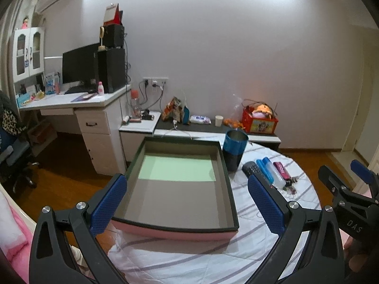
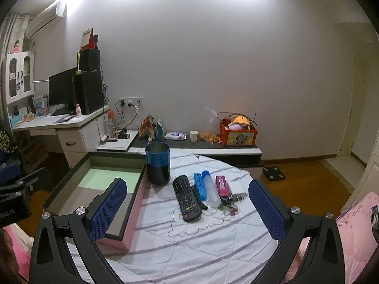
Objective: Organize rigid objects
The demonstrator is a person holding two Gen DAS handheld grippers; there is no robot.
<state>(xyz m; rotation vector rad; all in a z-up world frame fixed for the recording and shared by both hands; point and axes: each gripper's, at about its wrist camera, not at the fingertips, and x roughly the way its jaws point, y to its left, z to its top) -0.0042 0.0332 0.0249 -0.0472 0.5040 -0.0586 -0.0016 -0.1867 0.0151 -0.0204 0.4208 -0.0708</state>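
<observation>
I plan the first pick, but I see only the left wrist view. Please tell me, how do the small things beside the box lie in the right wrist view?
Observer: The remote control lies whole and unhidden, nearest the box; in your view a finger covers part of it.
Operator: What is right of the remote?
Observer: A blue case, a clear bottle with a blue cap, then a pink item, side by side.
Operator: Is the right gripper holding something?
Observer: No, the right gripper is open and holds nothing, above the bedcover.
</observation>
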